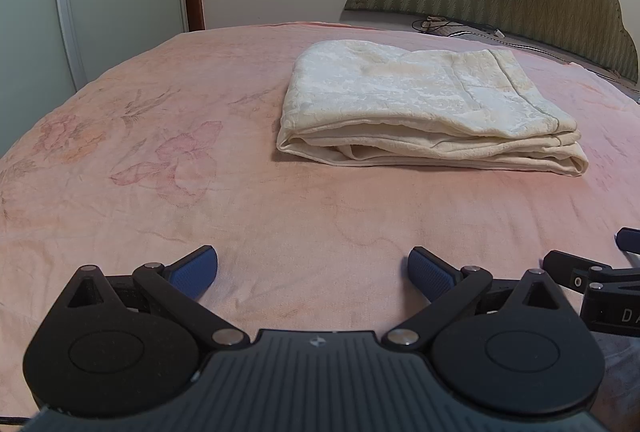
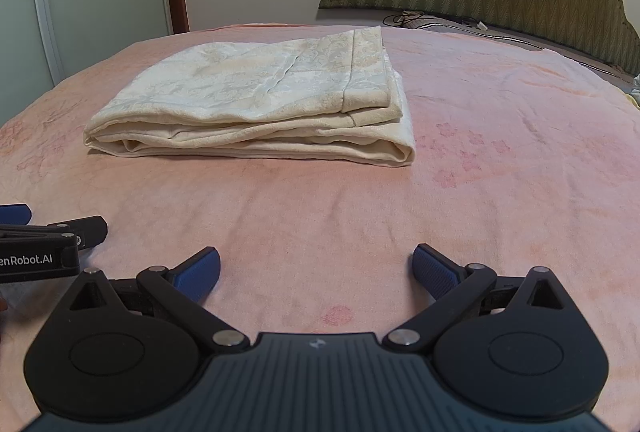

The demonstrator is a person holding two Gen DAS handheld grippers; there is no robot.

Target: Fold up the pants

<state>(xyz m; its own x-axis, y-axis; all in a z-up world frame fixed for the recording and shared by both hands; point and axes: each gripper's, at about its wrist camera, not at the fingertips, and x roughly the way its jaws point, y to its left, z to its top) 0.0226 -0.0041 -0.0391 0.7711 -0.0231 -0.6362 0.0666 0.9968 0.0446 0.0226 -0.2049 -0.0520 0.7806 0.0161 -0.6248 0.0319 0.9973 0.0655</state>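
Cream pants [image 1: 424, 104] seen folded in flat stack mid-bed, on pink bedspread [image 1: 160, 160]; fabric judged soft, light, limp; best pinched at layered near edge; left gripper [image 1: 313, 272] and right gripper [image 2: 316, 270] held spread, empty, well short of stack.

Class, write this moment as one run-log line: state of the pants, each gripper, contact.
pants: folded, lying on pink bedspread | left gripper: open, empty | right gripper: open, empty | contact: none
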